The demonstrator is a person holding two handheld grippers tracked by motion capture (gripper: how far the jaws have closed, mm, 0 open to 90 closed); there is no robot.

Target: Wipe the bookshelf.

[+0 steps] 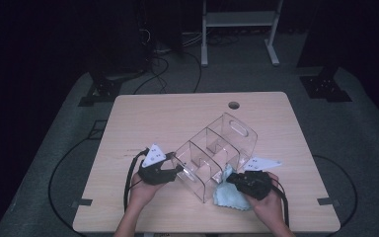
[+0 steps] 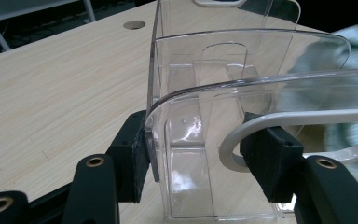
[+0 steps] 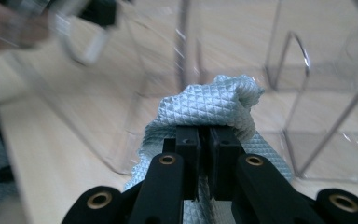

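Item 1, near right: right gripper (image 1: 240, 178), jaws clamped on a pale blue waffle-weave cloth (image 3: 214, 109) bunched at the tips.

Item 2, near left: left gripper (image 1: 175, 169), jaws pinching the near wall of a clear acrylic compartmented organiser (image 1: 214, 153).

Item 3: the organiser, tilted, its long axis running from near left to far right on the light wooden table (image 1: 143, 118). It lies directly left of and beyond the cloth, touching it; the right gripper is placed to wipe it.
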